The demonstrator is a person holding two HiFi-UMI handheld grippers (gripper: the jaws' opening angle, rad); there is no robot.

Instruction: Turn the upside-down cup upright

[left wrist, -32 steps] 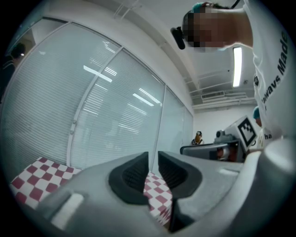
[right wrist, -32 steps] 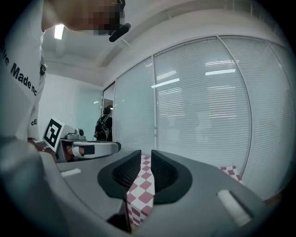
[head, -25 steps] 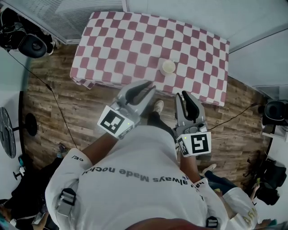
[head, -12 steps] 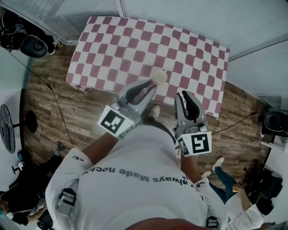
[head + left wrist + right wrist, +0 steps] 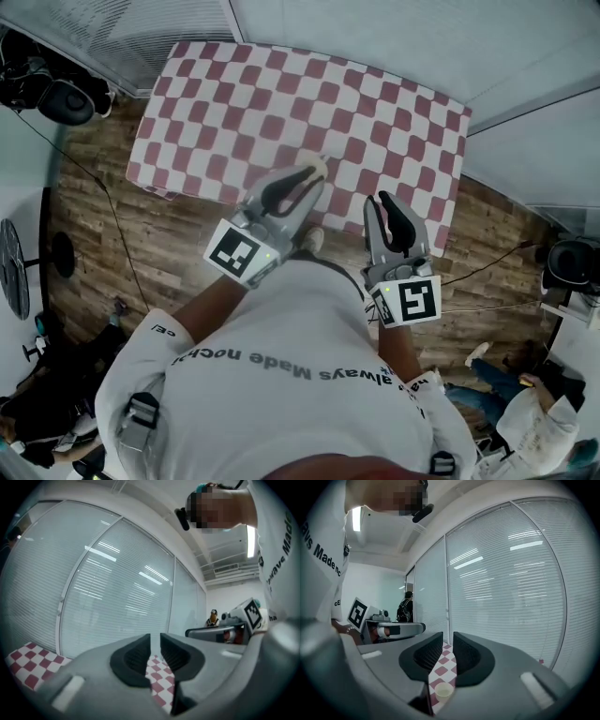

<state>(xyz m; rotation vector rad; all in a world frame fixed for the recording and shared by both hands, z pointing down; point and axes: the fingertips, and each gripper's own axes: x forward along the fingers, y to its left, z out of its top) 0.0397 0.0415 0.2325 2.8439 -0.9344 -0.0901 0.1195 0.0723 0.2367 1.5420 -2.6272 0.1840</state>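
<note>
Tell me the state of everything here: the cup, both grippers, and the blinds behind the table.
Cup: standing on the checked tablecloth, untouched.
Left gripper: jaws shut, empty.
Right gripper: jaws shut, empty.
Blinds: lowered.

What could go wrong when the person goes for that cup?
1. The left gripper and right gripper are both shut. If they don't open in time, they may shove the cup instead of gripping it.
2. The cup sits fairly near the table's front edge, so a shove could send it onto the floor.
</note>
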